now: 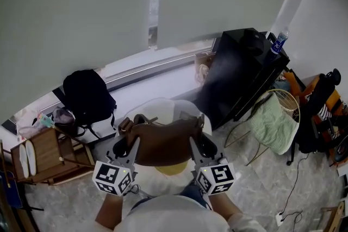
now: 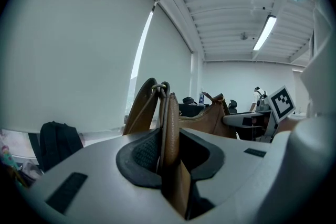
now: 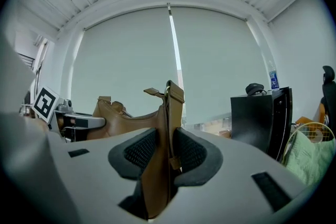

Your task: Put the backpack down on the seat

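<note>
Over the white seat (image 1: 163,107), the brown backpack (image 1: 166,141) hangs level between the left gripper (image 1: 122,146) and the right gripper (image 1: 204,144), and I cannot tell whether its underside touches the seat. Each gripper is clamped on a strap (image 2: 169,128) at its own end of the backpack. The leather stands upright between the jaws, pinched from both sides, with the body stretched across the gap.

Soft daylight, fisheye edges, prob. slight haze.
</note>
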{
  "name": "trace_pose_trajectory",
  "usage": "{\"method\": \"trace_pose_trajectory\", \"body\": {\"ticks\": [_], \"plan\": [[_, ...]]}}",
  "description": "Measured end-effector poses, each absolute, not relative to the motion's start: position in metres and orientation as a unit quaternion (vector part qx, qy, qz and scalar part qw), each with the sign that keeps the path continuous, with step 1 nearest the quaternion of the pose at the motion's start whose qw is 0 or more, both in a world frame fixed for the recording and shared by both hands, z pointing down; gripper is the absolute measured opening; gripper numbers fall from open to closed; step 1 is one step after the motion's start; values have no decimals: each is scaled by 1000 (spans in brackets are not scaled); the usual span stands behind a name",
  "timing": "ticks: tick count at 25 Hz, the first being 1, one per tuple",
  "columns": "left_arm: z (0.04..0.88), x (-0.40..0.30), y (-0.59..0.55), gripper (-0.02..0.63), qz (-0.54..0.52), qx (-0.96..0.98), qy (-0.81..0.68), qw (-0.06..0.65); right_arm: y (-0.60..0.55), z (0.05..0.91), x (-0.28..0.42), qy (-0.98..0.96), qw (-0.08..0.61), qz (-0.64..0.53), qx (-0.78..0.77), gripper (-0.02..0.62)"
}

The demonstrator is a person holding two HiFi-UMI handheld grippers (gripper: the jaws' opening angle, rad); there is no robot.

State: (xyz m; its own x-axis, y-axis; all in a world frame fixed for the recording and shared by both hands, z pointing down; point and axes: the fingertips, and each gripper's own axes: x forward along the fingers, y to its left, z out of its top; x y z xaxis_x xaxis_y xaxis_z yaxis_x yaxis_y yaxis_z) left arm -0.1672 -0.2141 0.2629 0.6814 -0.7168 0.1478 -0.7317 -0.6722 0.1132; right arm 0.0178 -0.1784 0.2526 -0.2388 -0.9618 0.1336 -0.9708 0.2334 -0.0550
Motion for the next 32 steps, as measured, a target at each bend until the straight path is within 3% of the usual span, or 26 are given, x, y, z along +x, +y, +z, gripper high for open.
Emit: {"method": "trace_pose_trajectory", "body": {"ticks": [12,32], "plan": [[262,-108,-263,103,27,880,-466,86,-256,249,82,-829,42,58,555,138],[331,-97,-309,103,60,863,-487,119,-307,323,93,-826,59,110,550,138]]}}
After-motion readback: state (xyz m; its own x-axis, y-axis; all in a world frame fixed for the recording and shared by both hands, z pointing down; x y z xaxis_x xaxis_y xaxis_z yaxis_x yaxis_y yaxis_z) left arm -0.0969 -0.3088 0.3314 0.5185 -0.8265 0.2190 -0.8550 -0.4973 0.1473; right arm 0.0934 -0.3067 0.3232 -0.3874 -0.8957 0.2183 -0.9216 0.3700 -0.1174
